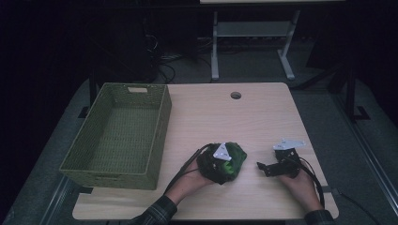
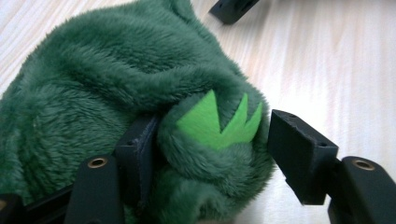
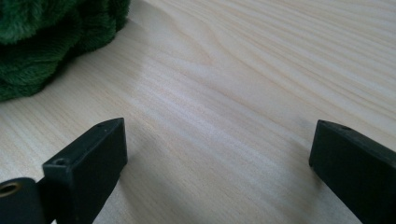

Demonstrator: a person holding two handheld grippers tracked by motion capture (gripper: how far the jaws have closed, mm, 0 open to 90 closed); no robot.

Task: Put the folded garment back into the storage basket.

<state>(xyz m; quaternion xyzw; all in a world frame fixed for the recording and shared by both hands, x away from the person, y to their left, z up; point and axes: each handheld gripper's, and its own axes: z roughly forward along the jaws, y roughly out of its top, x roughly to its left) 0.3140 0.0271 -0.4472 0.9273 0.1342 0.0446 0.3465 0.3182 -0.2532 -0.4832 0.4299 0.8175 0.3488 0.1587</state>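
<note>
At the left of the table stands an olive-green woven rectangular basket point(image 1: 117, 136) with a cut-out handle in its far wall; its near corner reaches the front left part of the light wooden tabletop point(image 1: 225, 117).

To the right of the basket, near the front middle of the table, lies a dark green plush toy of soft fluffy fabric point(image 1: 223, 162), well apart from the basket's wall. In the left gripper view the plush toy point(image 2: 116, 84) bears a bright green zigzag felt patch point(image 2: 219, 123) on a rounded lobe. The left gripper point(image 1: 219, 161), held in a hand with a plaid sleeve, is down on the toy. Its jaws stand apart around that lobe: the left jaw is sunk into the fur and touches it, while the right jaw stands just beside the lobe with a sliver of tabletop showing between them, so the pads do not clamp the toy.

Further right, the right gripper point(image 1: 261, 166) rests low over bare wood, its tips pointing towards the toy but apart from it. In the right gripper view its jaws point(image 3: 217, 154) are spread wide with only the tabletop between them, and the toy's edge point(image 3: 51, 37) shows at the upper left corner.

A round cable hole point(image 1: 235, 95) sits near the table's far edge.
</note>
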